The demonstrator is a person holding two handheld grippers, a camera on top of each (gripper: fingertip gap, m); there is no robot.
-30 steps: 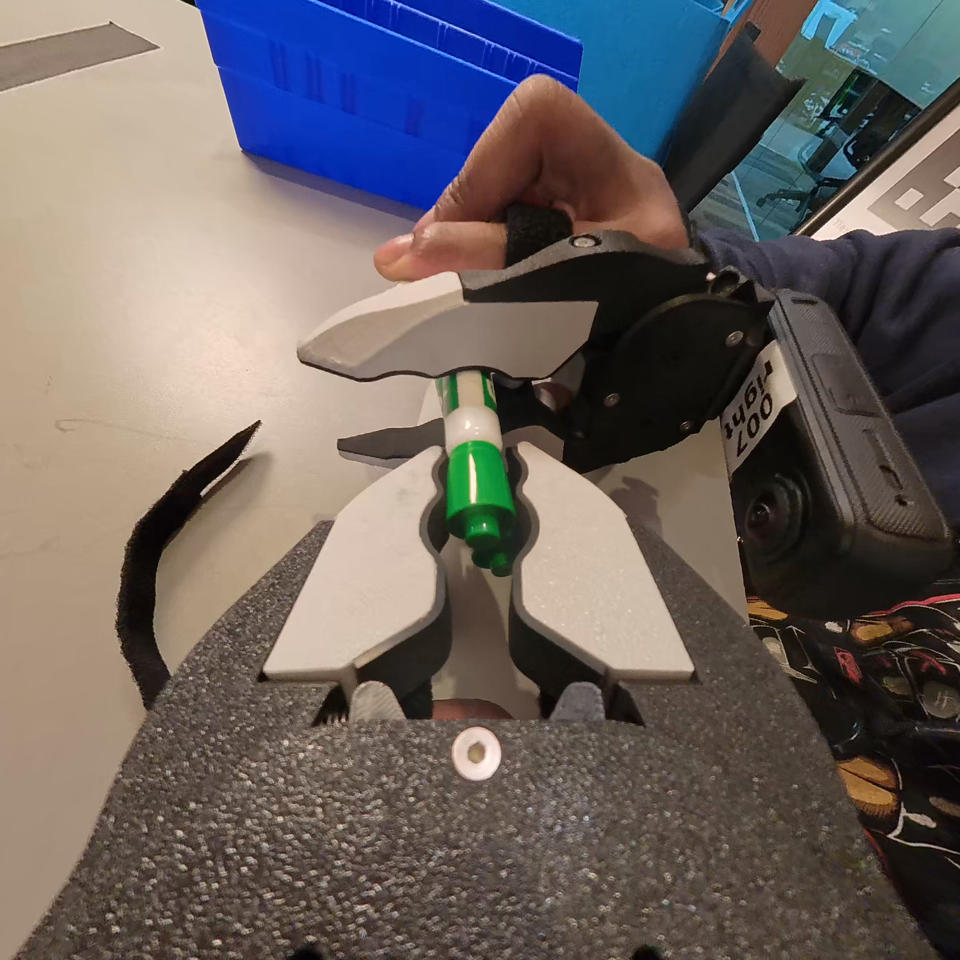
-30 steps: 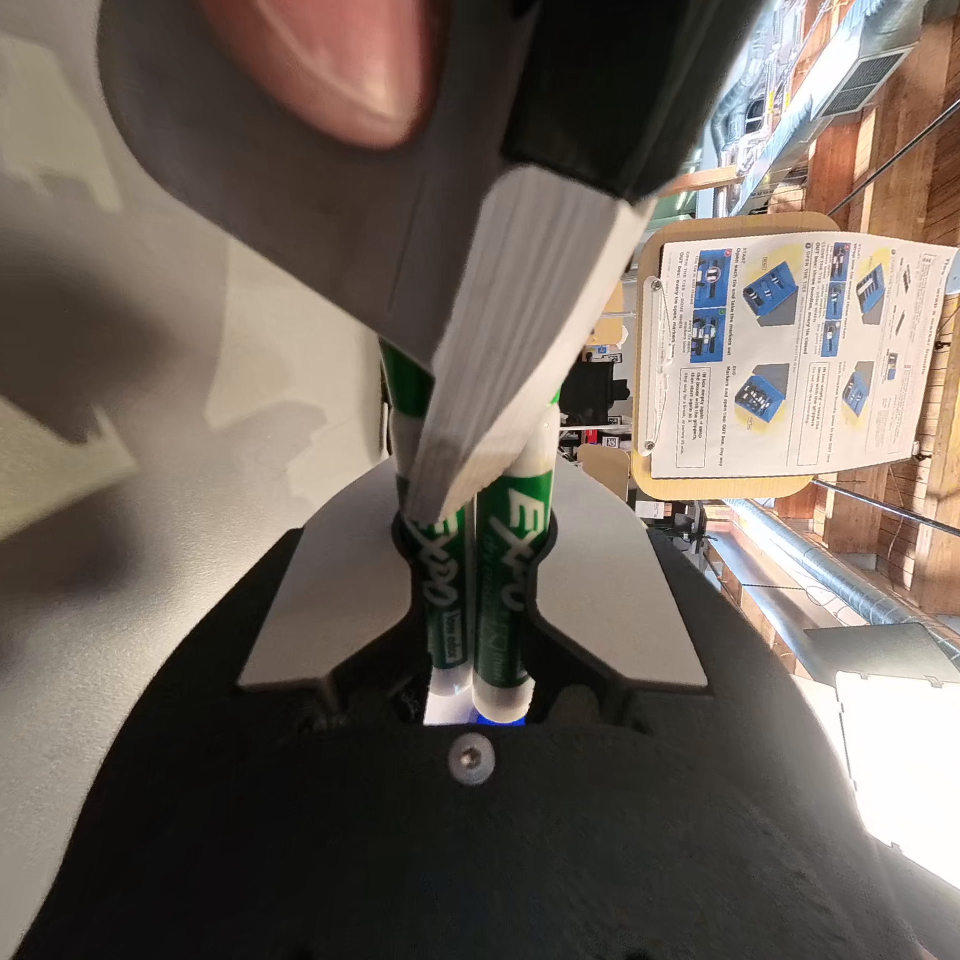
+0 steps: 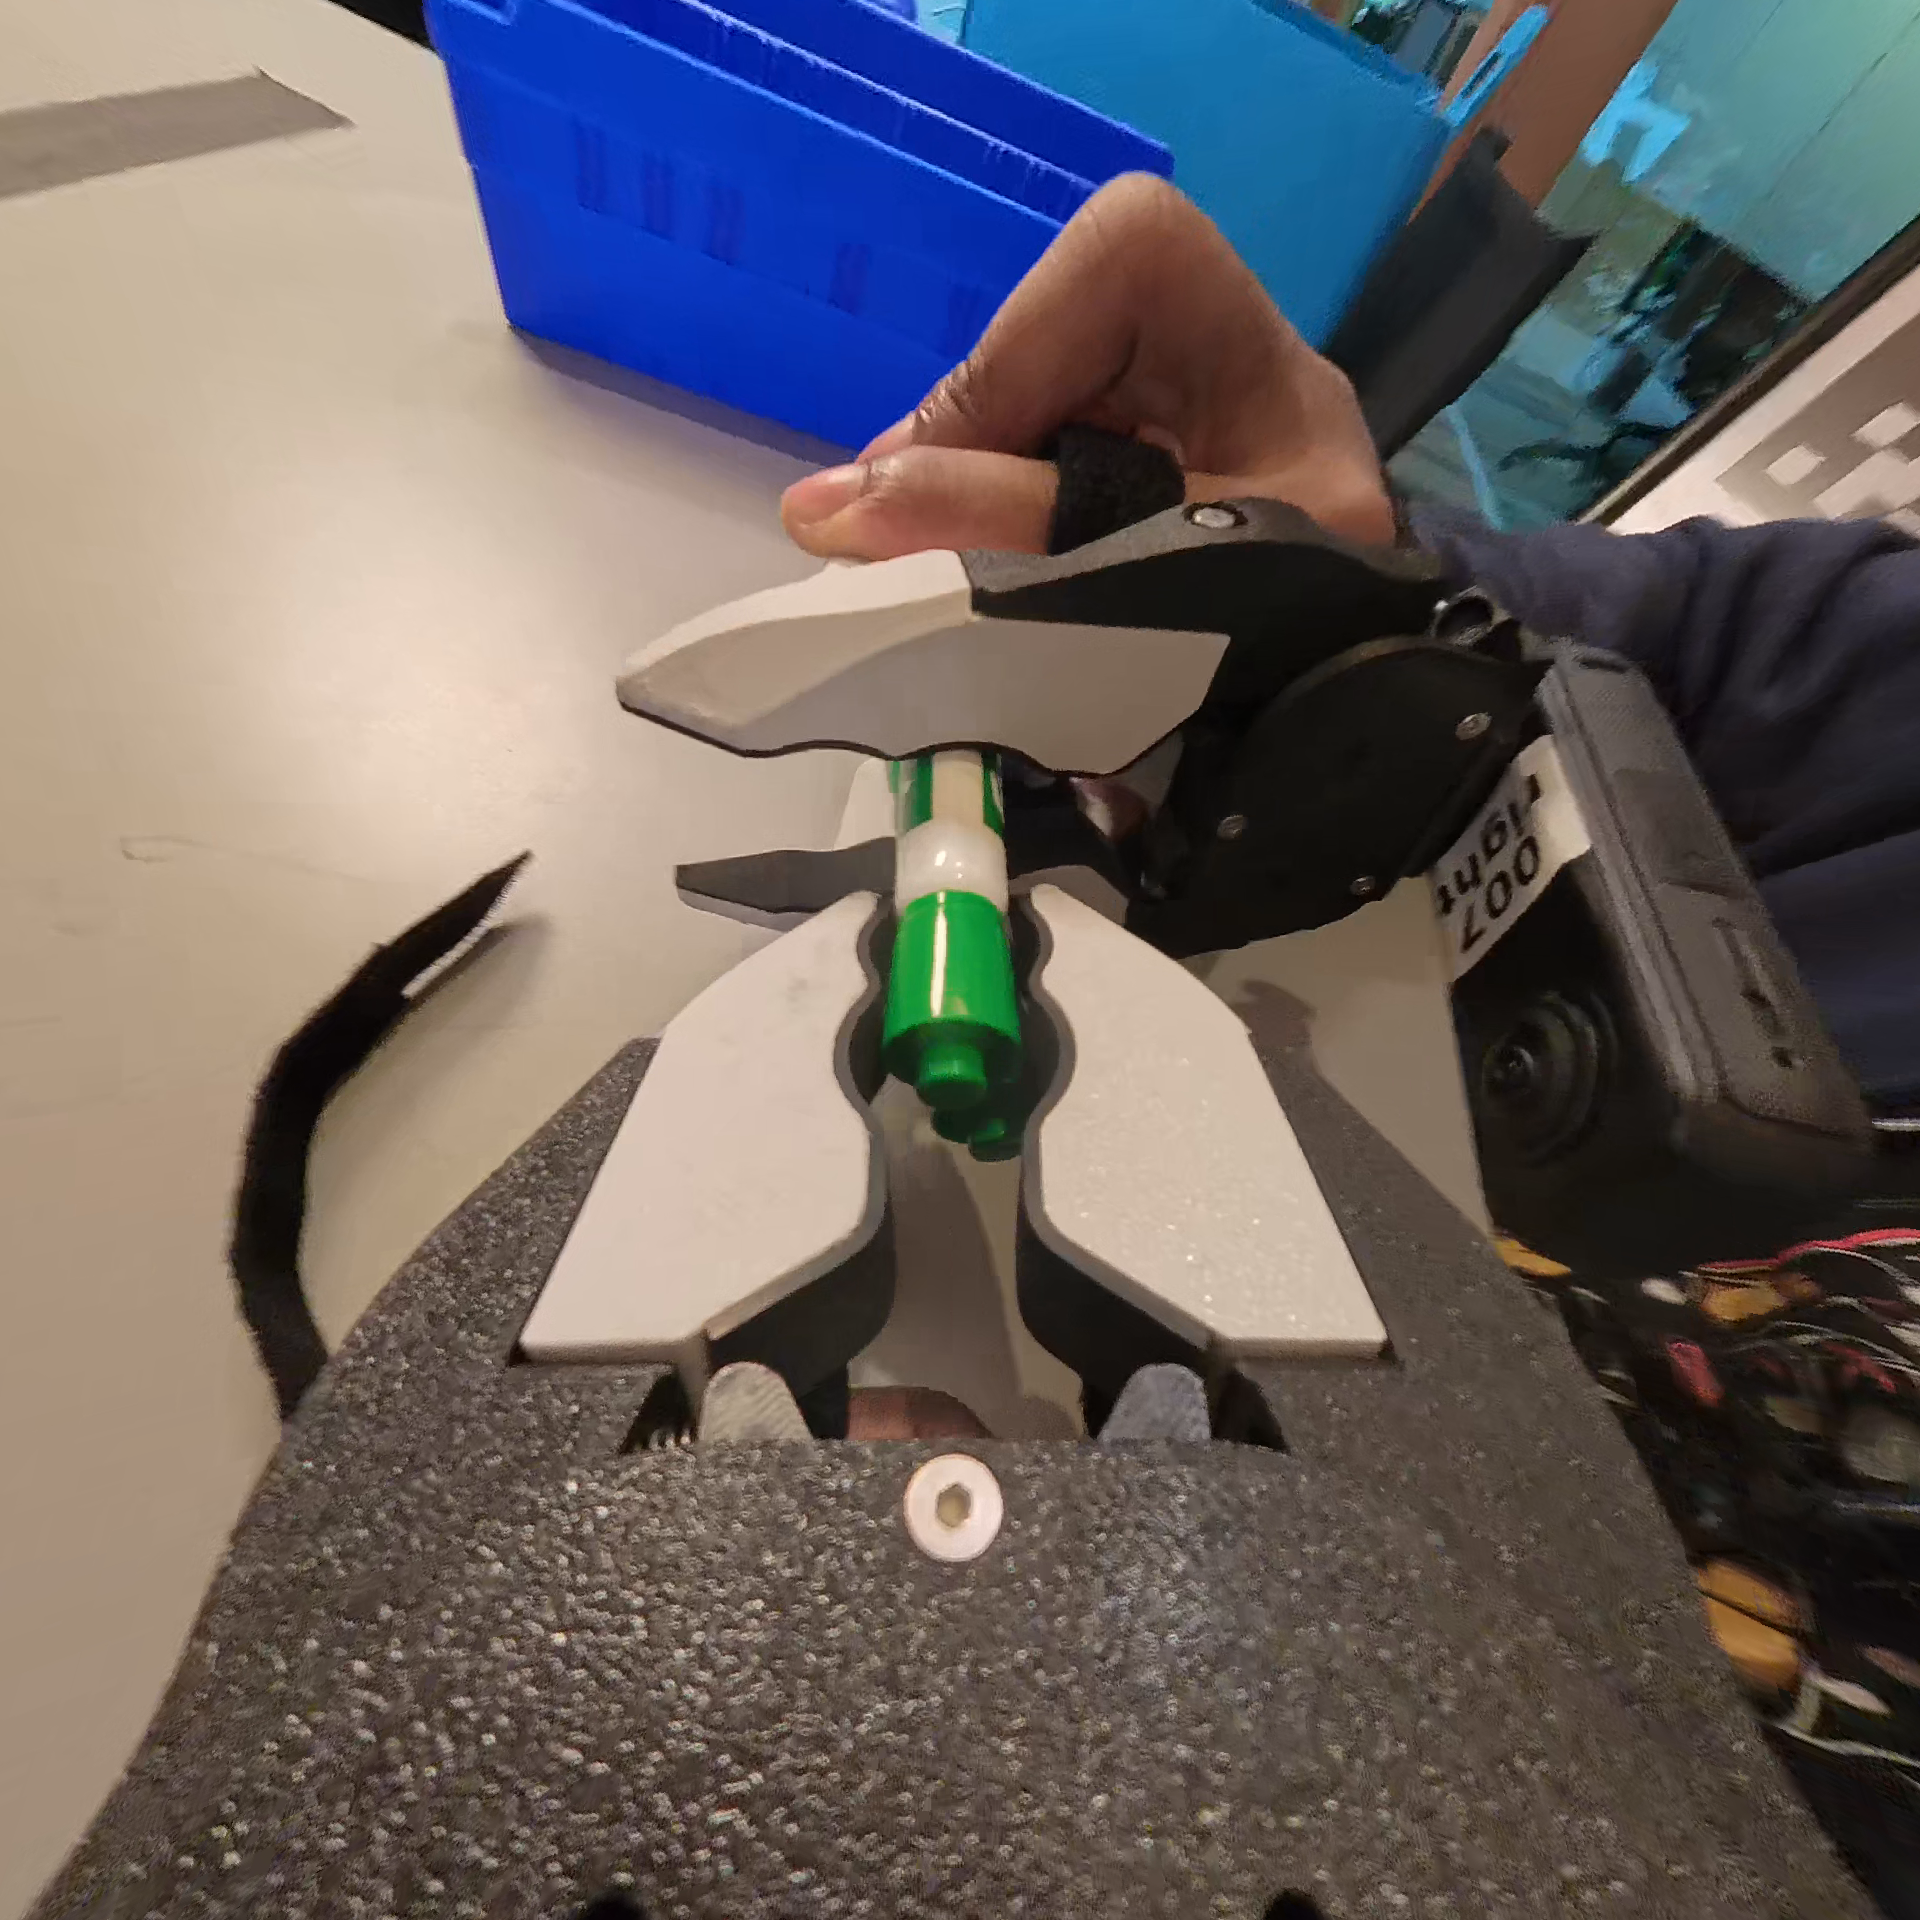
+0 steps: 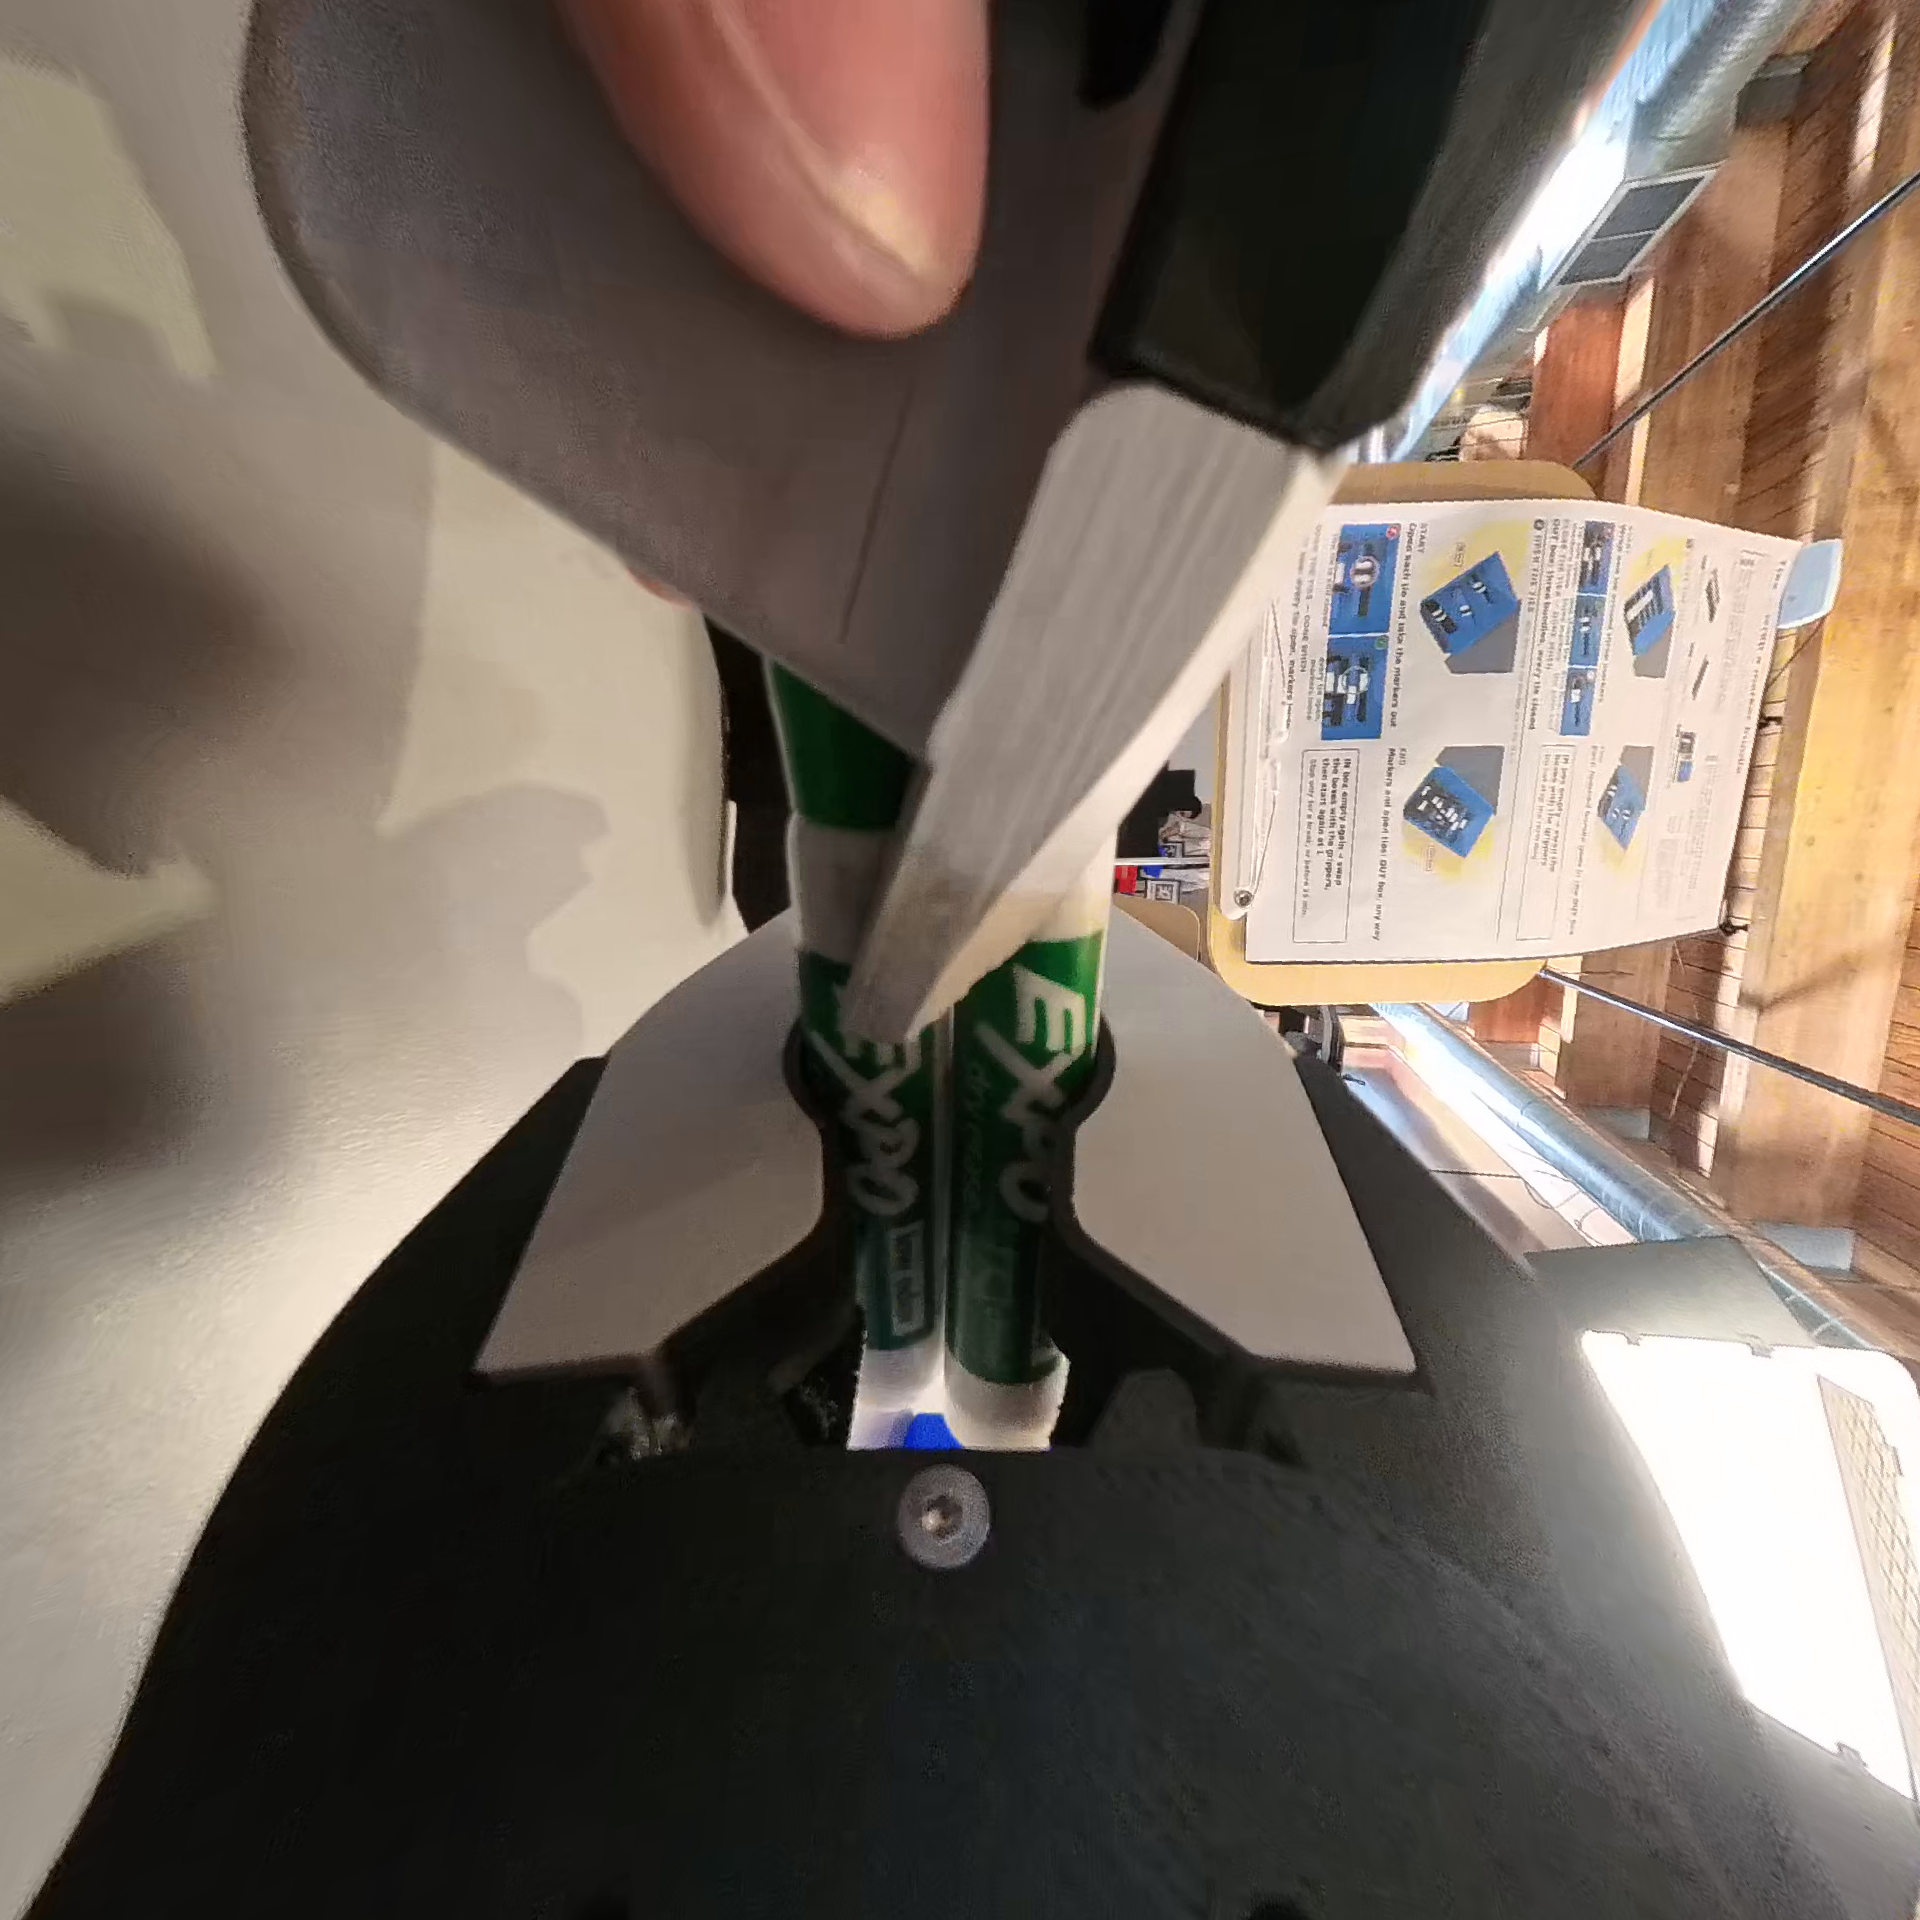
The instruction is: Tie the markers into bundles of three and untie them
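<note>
Green markers — caps toward left gripper, barrels into right gripper

Pale grey table, wood-plank wall, bright window beyond.

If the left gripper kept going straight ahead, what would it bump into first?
Probably the right gripper, which crosses right beyond the left gripper's fingertips, clamped on the same green markers. The blue bin sits farther back on the table. Depth is hard to judge.
</note>
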